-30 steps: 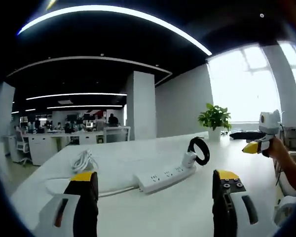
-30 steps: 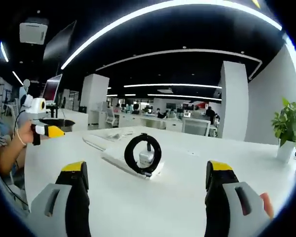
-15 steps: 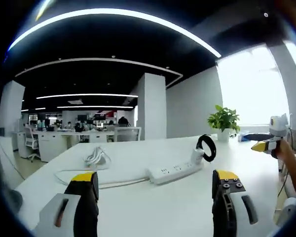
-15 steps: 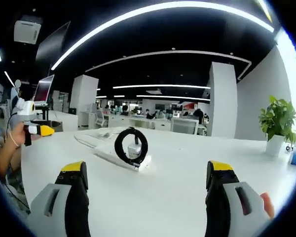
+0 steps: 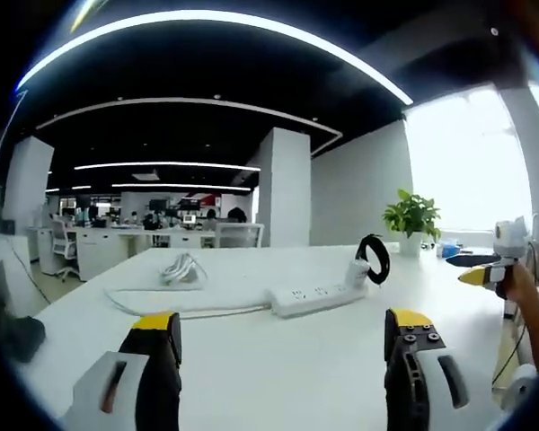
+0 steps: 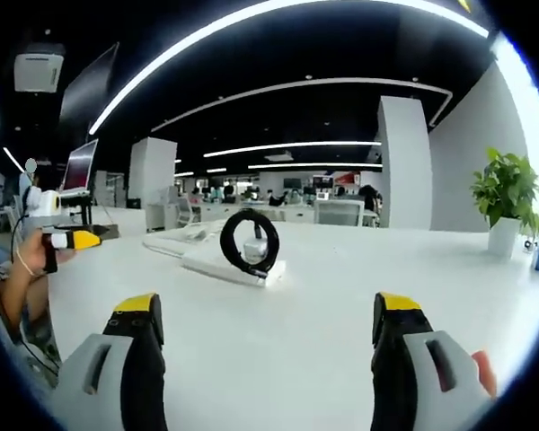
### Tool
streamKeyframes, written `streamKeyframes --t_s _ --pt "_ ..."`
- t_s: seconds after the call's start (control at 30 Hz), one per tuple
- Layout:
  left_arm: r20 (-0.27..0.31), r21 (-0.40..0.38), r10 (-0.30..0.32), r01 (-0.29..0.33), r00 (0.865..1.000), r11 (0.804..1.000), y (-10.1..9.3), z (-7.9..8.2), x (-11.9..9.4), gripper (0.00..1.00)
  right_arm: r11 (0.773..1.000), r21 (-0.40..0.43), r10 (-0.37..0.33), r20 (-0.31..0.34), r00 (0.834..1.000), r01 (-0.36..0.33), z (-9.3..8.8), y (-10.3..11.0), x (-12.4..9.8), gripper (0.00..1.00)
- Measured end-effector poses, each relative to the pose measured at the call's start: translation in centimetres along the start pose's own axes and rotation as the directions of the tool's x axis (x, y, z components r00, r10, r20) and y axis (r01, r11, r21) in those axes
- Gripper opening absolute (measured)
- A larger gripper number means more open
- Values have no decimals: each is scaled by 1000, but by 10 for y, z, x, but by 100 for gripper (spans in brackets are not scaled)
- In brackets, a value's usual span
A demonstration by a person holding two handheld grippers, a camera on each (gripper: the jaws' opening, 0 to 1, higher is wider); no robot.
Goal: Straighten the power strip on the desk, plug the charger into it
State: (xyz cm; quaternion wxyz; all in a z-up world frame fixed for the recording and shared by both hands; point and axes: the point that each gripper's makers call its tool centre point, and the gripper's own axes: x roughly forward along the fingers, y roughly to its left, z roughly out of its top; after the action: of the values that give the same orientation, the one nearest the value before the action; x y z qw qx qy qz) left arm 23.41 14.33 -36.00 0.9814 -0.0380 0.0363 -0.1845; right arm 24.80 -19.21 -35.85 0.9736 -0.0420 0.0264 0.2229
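Two grippers, both with nothing between the jaws: your left gripper (image 5: 283, 337) has its jaws spread wide apart, and your right gripper (image 6: 269, 332) stands just as wide. The power strip (image 5: 311, 298) is your landmark. In the left gripper view it lies on the white desk (image 5: 278, 377) well beyond the jaw tips, roughly between them and a little toward the right jaw, and it sits at a slant, its right end farther away. At that far right end rests the white charger (image 5: 356, 270) with its black cable wound in a ring (image 5: 374, 259), touching or just on the strip; you cannot tell whether it is plugged in. From the strip's left end a white cord (image 5: 162, 310) runs off leftward across the desk to a loose white bundle (image 5: 181, 268) behind it. A potted plant (image 5: 411, 220) stands well behind the strip, to the right. In the right gripper view the strip (image 6: 225, 266) lies well ahead, nearer the left jaw's side, with the ring (image 6: 249, 241) upright on its near end. Your left gripper (image 6: 72, 240) shows far to the strip's left, your hand (image 6: 34, 260) around it
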Motion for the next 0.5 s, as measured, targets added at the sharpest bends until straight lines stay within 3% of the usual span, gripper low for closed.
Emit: streamKeyframes --t_s 0.1,0.3,0.5 --pt "-6 -2 18 -18 1000 1000 3 -3 -5 95 1000 8 0 -20 1000 0 -8 6 0 96" --pt "-15 -27 33 -34 999 999 7 -8 -13 94 995 101 14 1 1000 -15 -8 9 -2 95" --pt "-35 -29 59 -60 998 998 12 -15 -24 93 995 96 -9 -27 1000 12 -12 5 -8 95"
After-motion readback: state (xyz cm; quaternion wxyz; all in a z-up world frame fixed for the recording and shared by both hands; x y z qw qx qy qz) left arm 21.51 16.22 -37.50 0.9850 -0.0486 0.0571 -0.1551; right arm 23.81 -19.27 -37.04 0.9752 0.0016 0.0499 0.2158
